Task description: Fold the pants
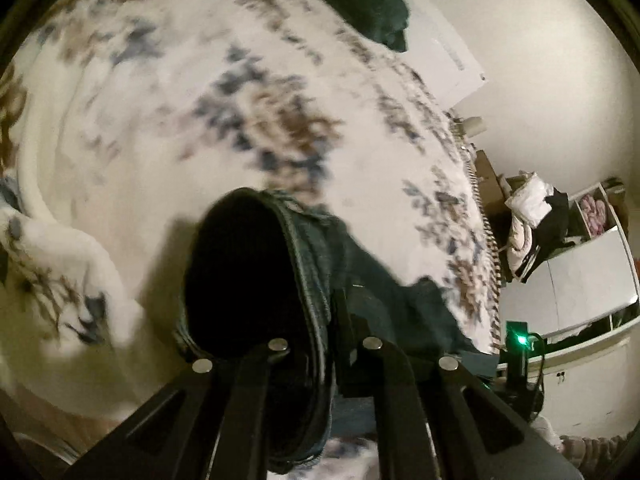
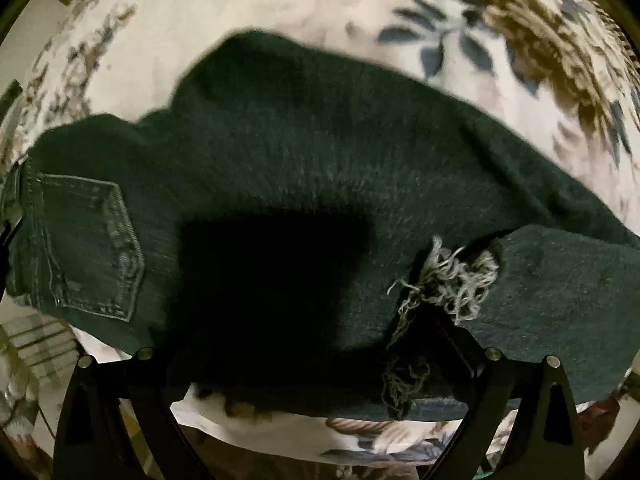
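Note:
Dark blue jeans [image 2: 304, 152] lie spread on a flowered bedspread [image 2: 208, 4]; the right wrist view looks straight down on them. A back pocket [image 2: 88, 248] shows at the left and a frayed rip [image 2: 448, 280] at the right. My right gripper [image 2: 316, 348] stands open, fingers wide apart over the near edge of the denim. In the left wrist view my left gripper [image 1: 330, 336] is shut on a stitched edge of the jeans [image 1: 312, 280], lifted off the bed. The dark mouth of the cloth [image 1: 240, 280] gapes just left of it.
The white bedspread [image 1: 200, 100] fills most of the left wrist view, bunched up at the left. A dark green pillow [image 1: 368, 4] lies at the far end. White cabinets [image 1: 576, 288], piled bags and a device with a green light [image 1: 520, 338] stand at the right.

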### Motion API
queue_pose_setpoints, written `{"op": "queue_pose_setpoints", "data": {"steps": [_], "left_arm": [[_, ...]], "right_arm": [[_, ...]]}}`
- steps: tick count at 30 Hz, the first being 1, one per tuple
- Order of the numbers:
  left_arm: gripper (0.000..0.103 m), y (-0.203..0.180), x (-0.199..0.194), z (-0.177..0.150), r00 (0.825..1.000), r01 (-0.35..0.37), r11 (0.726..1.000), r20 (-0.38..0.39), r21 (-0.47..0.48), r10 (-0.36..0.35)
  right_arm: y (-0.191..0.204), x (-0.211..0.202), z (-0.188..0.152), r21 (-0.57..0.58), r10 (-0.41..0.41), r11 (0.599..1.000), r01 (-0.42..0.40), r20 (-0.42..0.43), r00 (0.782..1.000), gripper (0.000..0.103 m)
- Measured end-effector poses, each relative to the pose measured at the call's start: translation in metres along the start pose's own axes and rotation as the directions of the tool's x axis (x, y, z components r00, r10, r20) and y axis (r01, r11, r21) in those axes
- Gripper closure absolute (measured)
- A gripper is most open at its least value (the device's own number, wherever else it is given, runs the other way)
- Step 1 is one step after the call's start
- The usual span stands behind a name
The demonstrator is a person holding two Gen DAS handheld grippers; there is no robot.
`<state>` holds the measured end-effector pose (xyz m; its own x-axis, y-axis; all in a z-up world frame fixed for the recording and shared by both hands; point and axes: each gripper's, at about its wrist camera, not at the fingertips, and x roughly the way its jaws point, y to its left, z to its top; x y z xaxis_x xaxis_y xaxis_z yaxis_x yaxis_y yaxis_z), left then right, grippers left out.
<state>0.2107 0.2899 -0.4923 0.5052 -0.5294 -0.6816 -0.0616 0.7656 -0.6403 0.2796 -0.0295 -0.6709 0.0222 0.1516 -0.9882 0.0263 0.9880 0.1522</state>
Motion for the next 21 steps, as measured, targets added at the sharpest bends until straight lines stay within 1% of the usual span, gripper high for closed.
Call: {"op": "queue_pose_setpoints", "data": {"steps": [3, 5, 7, 8, 10, 11, 13, 15, 17, 18, 19, 20, 21], "left_arm": [[0.099, -0.038, -0.006, -0.001, 0.999, 0.028, 0.999, 0.019, 0.030, -0.028], [0.099, -0.071, -0.008, -0.004, 0.998, 0.045, 0.997, 0.029, 0.057, -0.047], [0.099, -0.098, -0.007, -0.008, 0.997, 0.068, 0.994, 0.027, 0.083, -0.070], [0.099, -0.120, -0.001, -0.012, 0.996, 0.085, 0.992, 0.024, 0.093, -0.087], [0.099, -0.153, 0.014, -0.020, 0.995, 0.098, 0.986, -0.001, 0.133, -0.099], [0.099, -0.173, 0.028, -0.028, 0.995, 0.104, 0.981, -0.023, 0.162, -0.102], [0.099, -0.203, 0.062, -0.048, 0.993, 0.109, 0.976, -0.076, 0.190, -0.096], [0.099, -0.226, 0.104, -0.072, 0.988, 0.093, 0.974, -0.138, 0.205, -0.065], [0.097, -0.241, 0.134, -0.089, 0.984, 0.036, 0.970, -0.180, 0.241, 0.008], [0.095, -0.248, 0.156, -0.099, 0.974, -0.034, 0.965, -0.207, 0.259, 0.090], [0.090, -0.250, 0.166, -0.103, 0.965, -0.068, 0.962, -0.226, 0.263, 0.130], [0.085, -0.254, 0.181, -0.108, 0.945, -0.100, 0.962, -0.277, 0.253, 0.171], [0.072, -0.256, 0.187, -0.111, 0.936, -0.102, 0.966, -0.306, 0.238, 0.175]], "right_arm": [[-0.006, -0.020, -0.001, 0.013, 0.023, 1.000, -0.024, 0.060, 0.998, 0.003], [-0.013, -0.034, -0.002, 0.029, 0.044, 0.998, -0.047, 0.098, 0.994, 0.003], [-0.024, -0.048, -0.005, 0.052, 0.060, 0.996, -0.067, 0.136, 0.989, 0.003], [-0.032, -0.057, -0.007, 0.066, 0.065, 0.995, -0.076, 0.158, 0.985, 0.003], [-0.049, -0.072, -0.011, 0.093, 0.061, 0.992, -0.080, 0.194, 0.979, 0.003], [-0.060, -0.082, -0.014, 0.113, 0.054, 0.990, -0.080, 0.215, 0.975, 0.003], [-0.085, -0.097, -0.024, 0.149, 0.042, 0.985, -0.080, 0.244, 0.969, 0.003], [-0.112, -0.104, -0.032, 0.183, 0.027, 0.980, -0.076, 0.254, 0.967, 0.003], [-0.142, -0.106, -0.040, 0.209, 0.005, 0.976, -0.057, 0.244, 0.970, 0.003], [-0.154, -0.106, -0.044, 0.223, -0.009, 0.974, -0.046, 0.238, 0.971, 0.003], [-0.162, -0.106, -0.045, 0.234, -0.013, 0.971, -0.043, 0.235, 0.972, 0.003], [-0.173, -0.105, -0.049, 0.245, -0.015, 0.968, -0.042, 0.228, 0.974, 0.003], [-0.182, -0.104, -0.053, 0.256, -0.020, 0.966, -0.038, 0.221, 0.975, 0.003]]}}
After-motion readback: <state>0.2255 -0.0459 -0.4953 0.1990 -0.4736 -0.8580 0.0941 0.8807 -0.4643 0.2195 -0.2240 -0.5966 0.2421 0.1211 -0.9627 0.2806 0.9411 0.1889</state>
